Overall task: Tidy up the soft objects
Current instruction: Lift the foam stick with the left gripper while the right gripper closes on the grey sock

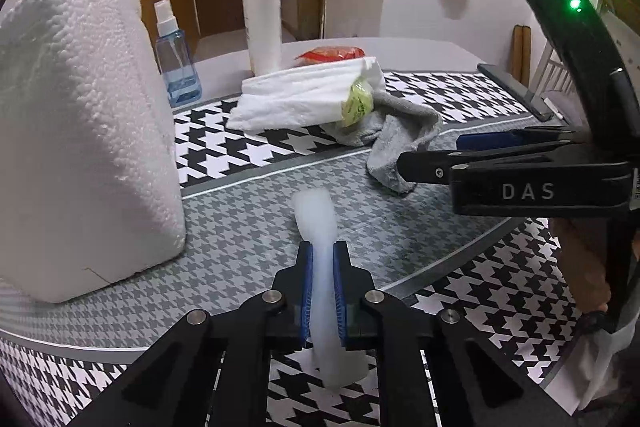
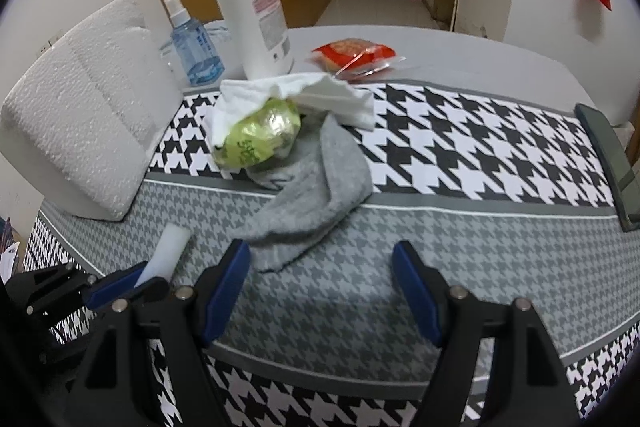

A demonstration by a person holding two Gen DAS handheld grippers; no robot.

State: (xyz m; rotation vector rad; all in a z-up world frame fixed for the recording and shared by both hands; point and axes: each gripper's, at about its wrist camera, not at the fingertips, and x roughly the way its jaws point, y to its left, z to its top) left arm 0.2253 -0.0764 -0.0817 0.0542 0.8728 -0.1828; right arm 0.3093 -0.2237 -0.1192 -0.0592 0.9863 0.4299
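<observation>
One white sponge strip (image 1: pixel 320 267), one grey cloth (image 2: pixel 316 195), one white towel (image 1: pixel 304 95) and one green packet (image 2: pixel 260 137) lay on the desk (image 2: pixel 460 247). The left claw (image 1: pixel 323 291) pinched the strip level over the desk; the right claw (image 2: pixel 320 291) gaped empty near the cloth.

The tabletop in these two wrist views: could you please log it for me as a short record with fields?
surface: houndstooth cloth, black-white and grey bands
left gripper: shut on white foam strip
right gripper: open, empty, near grey cloth
pile: white towel over green packet, grey cloth touching below
back row: pump bottle, blue spray bottle, red packet
left side: white foam block
right edge: dark phone
</observation>
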